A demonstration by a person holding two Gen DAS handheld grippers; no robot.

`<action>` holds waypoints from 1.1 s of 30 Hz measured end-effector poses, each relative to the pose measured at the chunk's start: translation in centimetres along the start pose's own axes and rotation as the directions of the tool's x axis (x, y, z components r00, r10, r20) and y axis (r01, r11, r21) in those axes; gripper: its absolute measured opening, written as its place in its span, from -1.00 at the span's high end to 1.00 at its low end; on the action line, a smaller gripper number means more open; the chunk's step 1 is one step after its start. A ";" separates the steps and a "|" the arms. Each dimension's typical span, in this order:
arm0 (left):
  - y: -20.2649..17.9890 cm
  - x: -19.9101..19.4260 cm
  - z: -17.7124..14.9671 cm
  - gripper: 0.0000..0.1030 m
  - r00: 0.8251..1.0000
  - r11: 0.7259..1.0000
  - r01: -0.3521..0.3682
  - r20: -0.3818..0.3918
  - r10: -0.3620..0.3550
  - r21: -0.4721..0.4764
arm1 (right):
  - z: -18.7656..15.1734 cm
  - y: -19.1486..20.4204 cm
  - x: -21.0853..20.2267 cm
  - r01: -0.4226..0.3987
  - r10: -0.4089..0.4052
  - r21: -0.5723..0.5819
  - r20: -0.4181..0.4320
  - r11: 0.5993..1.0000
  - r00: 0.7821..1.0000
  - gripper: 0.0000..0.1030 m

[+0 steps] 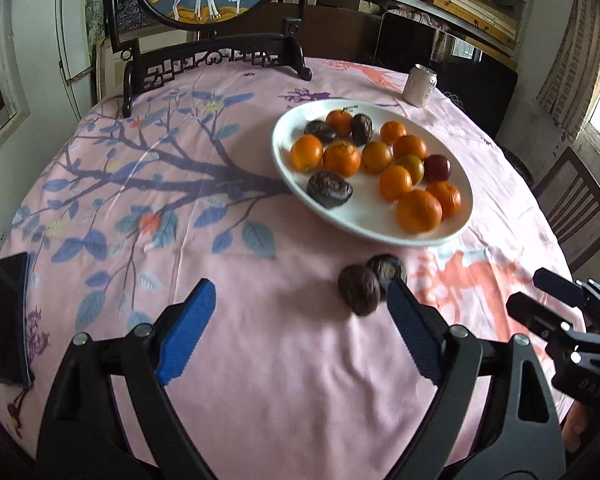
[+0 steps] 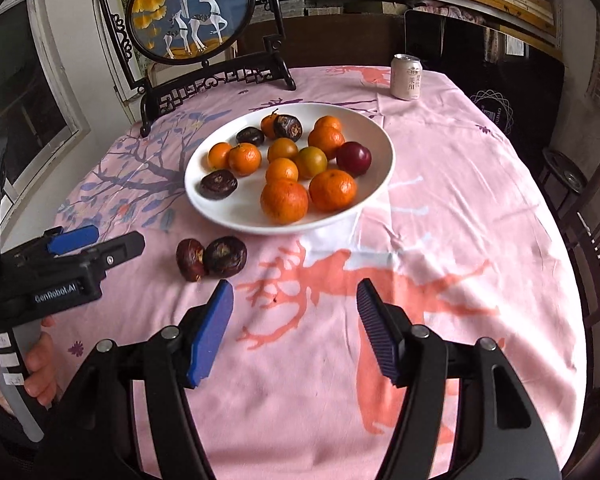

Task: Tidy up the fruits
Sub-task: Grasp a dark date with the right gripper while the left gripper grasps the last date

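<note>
The risk, as I judge it, is rolling; two dark wrinkled fruits (image 2: 211,258) lie touching on the soft pink cloth (image 2: 460,200) just before the plate (image 2: 374,184), and a nudge from one blue ribbed pad would send either away; the left gripper (image 1: 300,304) hovers beside them, fingers wide apart and empty; the right gripper (image 2: 294,300) is likewise spread, holding nothing; the glossy white plate holds smooth round oranges (image 2: 284,200), a plum and three more shrivelled dark fruits.

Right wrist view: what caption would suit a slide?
Open right gripper near two dark fruits lying beside a plate of oranges.
</note>
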State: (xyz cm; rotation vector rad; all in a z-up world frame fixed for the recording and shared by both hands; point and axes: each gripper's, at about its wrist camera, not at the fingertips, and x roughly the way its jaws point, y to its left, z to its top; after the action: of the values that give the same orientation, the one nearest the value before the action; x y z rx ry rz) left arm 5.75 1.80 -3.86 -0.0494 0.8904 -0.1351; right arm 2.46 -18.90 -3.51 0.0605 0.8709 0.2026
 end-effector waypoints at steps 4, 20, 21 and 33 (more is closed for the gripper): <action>0.5 0.0 -2.8 -0.73 0.999 1.000 0.001 -0.038 -0.001 -0.003 | -1.1 1.0 0.1 -0.015 0.015 -0.016 -0.022 1.000 1.000 -0.25; 2.1 0.5 -3.7 -0.73 0.997 0.999 0.029 -0.075 -0.032 -0.037 | 0.3 5.2 8.4 -0.002 -0.012 -0.152 -0.093 0.988 0.996 -0.10; 2.2 0.6 -3.7 -0.73 0.996 0.999 0.032 -0.076 -0.034 -0.038 | 0.4 5.3 9.0 -0.003 -0.013 -0.156 -0.102 0.988 0.995 -0.10; 4.5 1.3 -3.3 -0.73 0.996 0.996 0.019 -0.083 -0.026 -0.089 | 1.7 7.2 11.2 -0.003 -0.020 -0.210 -0.106 0.978 0.994 0.20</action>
State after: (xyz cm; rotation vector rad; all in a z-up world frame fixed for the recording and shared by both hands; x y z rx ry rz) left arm 4.45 6.15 -7.42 -0.1369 0.9795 -0.1198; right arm 9.73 -9.57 -9.89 -0.1525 0.9528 0.2904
